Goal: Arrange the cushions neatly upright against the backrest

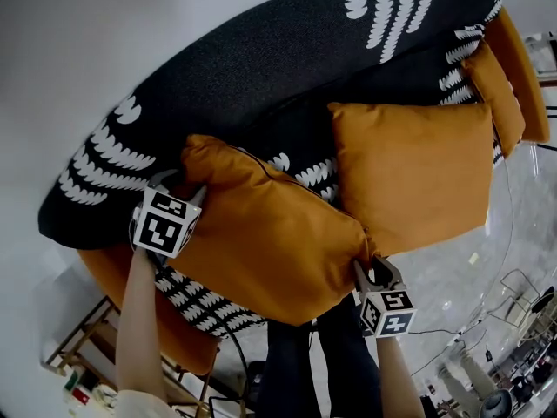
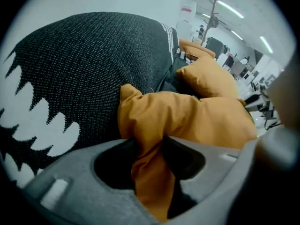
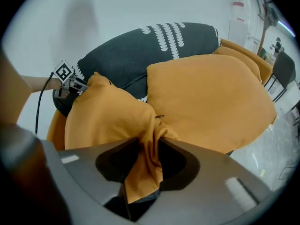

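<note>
An orange cushion (image 1: 265, 233) lies tilted across the front of the sofa, held at two opposite corners. My left gripper (image 1: 178, 185) is shut on its far left corner, with orange fabric pinched between the jaws (image 2: 150, 149). At the cushion's near right corner, my right gripper (image 1: 372, 268) is likewise shut on a fold of the cover (image 3: 147, 149). A second orange cushion (image 1: 413, 172) leans on the black backrest (image 1: 261, 68) just to the right, and a third one (image 1: 496, 90) is at the far right end.
A black throw with white leaf rows (image 1: 104, 168) drapes the orange sofa (image 1: 178, 329). A wooden rack (image 1: 78, 355) stands at lower left. Glossy floor (image 1: 470, 268) with cables runs at the right. The person's dark trouser legs (image 1: 322, 364) stand before the seat.
</note>
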`<control>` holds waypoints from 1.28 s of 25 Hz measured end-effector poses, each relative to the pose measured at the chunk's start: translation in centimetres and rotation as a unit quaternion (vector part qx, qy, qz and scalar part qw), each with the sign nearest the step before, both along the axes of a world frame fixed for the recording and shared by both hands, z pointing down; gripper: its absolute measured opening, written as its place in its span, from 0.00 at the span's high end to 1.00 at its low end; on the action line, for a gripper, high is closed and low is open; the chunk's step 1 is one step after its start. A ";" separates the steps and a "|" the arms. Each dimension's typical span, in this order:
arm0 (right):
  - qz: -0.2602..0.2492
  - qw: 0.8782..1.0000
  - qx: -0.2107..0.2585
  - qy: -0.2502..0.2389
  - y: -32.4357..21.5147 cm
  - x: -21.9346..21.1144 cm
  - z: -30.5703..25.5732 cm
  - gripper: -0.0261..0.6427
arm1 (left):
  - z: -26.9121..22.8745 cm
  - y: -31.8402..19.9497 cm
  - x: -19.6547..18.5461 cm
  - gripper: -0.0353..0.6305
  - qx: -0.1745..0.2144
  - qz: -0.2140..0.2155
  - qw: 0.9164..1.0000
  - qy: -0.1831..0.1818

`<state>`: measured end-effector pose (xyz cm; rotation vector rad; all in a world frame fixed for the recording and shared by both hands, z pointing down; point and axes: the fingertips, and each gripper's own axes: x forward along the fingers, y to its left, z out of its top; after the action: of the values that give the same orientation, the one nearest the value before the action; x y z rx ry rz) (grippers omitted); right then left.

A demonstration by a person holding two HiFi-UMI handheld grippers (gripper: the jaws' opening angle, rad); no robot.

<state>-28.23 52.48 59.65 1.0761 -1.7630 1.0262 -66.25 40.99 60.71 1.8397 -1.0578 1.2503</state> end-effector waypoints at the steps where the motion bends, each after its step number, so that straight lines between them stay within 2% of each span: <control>1: -0.002 1.000 0.005 0.003 0.1 -0.1 -0.1 0.76 | 0.0 0.2 -0.1 0.67 0.005 -0.003 1.000 -0.004; 4: -0.006 1.000 0.010 0.008 0.3 0.0 -0.1 0.83 | 0.0 0.3 0.1 0.73 0.022 -0.010 1.000 -0.011; 8: -0.014 1.000 0.006 0.004 0.0 0.5 -0.2 0.88 | -0.1 0.4 0.9 0.80 0.033 -0.026 0.999 -0.016; 12: -0.013 1.000 0.020 -0.016 -0.5 0.1 -2.8 0.90 | -3.0 0.7 0.5 0.83 0.056 -0.046 0.997 -0.018; 16: -0.032 0.998 0.039 -0.035 -1.3 -0.6 -5.9 0.90 | -6.6 2.2 -0.5 0.86 0.085 -0.084 0.993 -0.025; 26: -0.116 0.987 0.093 -0.060 -2.2 -5.6 -13.0 0.91 | -14.6 11.5 -6.0 0.86 0.111 -0.196 0.972 -0.062; 32: -0.182 0.970 0.146 -0.067 -4.4 -9.5 -16.9 0.91 | -18.0 17.0 -9.1 0.87 0.128 -0.272 0.952 -0.064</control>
<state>-37.73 48.12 42.74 0.8221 -2.1722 0.6389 -75.37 57.98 42.71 1.4956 -1.7236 0.9370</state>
